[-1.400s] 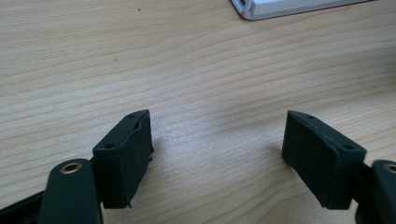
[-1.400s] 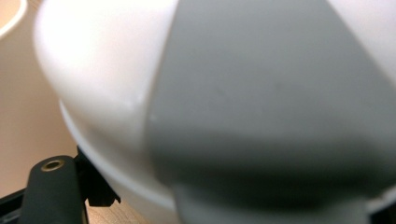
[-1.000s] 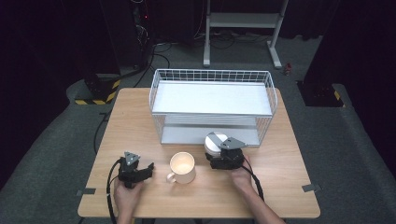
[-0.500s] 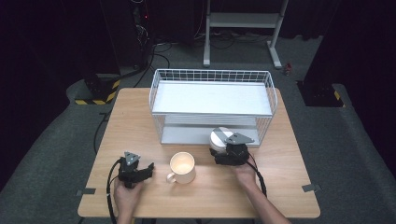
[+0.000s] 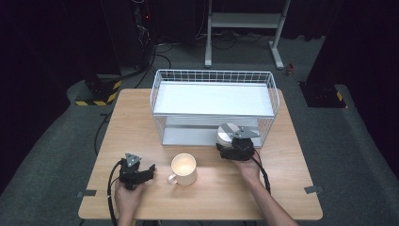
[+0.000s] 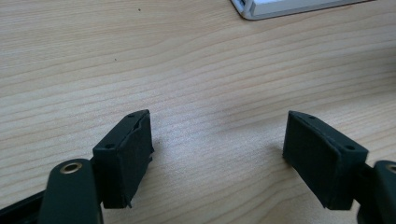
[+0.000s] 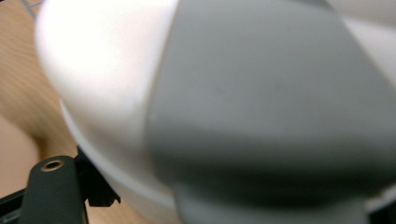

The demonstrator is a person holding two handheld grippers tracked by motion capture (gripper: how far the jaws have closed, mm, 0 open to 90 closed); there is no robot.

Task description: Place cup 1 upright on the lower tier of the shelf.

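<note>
Left tongs point(image 5: 149, 170) low on bench point(image 5: 141, 117) at near-left – jaws apart, nothing between them, bare wood under pads point(image 6: 123, 156). Cream mug point(image 5: 184, 168) just right of them, upright, handle toward the person. Right tongs point(image 5: 225, 147) farther right, closed on white-and-grey bowl point(image 5: 227, 133), held at front of wire rack point(image 5: 212, 89) – by its lower shelf opening. In right gripper view bowl fills frame, blurred.

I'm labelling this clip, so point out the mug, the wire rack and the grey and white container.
mug point(image 5: 184, 168), high view, on its rim.
wire rack point(image 5: 214, 76), high view, on its back top edge.
grey and white container point(image 5: 226, 131), high view, on its grey top.
</note>
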